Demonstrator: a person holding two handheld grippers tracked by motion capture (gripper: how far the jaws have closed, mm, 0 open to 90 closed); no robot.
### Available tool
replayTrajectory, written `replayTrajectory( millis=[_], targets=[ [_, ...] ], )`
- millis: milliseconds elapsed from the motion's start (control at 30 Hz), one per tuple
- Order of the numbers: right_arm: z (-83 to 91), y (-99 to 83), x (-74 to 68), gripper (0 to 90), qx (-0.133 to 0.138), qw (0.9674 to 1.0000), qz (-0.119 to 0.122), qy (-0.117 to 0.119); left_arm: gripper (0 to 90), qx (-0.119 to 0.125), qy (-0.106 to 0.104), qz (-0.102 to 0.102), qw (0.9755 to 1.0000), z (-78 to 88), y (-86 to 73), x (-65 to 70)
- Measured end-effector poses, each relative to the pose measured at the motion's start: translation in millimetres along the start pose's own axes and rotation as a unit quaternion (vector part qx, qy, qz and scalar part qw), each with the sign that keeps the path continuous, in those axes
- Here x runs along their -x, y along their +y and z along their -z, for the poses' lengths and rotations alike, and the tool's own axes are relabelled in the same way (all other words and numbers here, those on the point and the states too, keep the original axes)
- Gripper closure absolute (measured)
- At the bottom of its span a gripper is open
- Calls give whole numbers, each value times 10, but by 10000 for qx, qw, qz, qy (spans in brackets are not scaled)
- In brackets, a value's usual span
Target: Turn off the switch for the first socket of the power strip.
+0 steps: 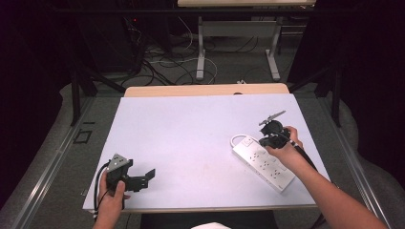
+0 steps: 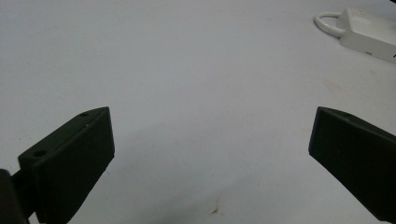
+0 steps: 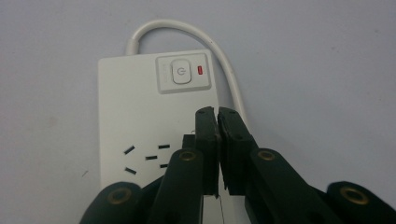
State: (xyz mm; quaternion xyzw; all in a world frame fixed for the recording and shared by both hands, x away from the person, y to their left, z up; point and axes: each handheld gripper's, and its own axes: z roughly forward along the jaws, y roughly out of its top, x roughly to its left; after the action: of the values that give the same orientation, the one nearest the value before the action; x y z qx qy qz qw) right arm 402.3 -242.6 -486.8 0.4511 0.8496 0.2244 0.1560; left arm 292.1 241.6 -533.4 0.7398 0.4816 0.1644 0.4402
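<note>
White power strip (image 1: 263,161) lies on the table (image 1: 191,133), right gripper (image 3: 217,116) poised over its switch end, jaws pressed together, holding nothing. Left gripper (image 1: 143,178), well away from the strip, gapes wide, empty. Risk: the closed tips could slip off the power button (image 3: 180,73), nudging the strip.

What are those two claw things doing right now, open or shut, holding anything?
Left gripper: open, jaws wide apart, holding nothing, over the bare table.
Right gripper: shut, jaws pressed together with nothing visible between them, above the white power strip.
</note>
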Motion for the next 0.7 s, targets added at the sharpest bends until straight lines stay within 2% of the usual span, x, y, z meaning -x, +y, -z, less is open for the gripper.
replayTrajectory(
  millis=[200,300,700],
  targets=[
    [-29,-9,-6,898,-117,9999,-21,-56,1,-1,-4,-9,10000,0,1,0],
    [-36,-12,-7,900,-196,9998,-44,-5,1,0,-4,-8,10000,-1,0,-1],
    [-88,-27,-11,900,-380,9993,37,-22,1,-10,-18,5,10000,2,-1,3]
  ],
)
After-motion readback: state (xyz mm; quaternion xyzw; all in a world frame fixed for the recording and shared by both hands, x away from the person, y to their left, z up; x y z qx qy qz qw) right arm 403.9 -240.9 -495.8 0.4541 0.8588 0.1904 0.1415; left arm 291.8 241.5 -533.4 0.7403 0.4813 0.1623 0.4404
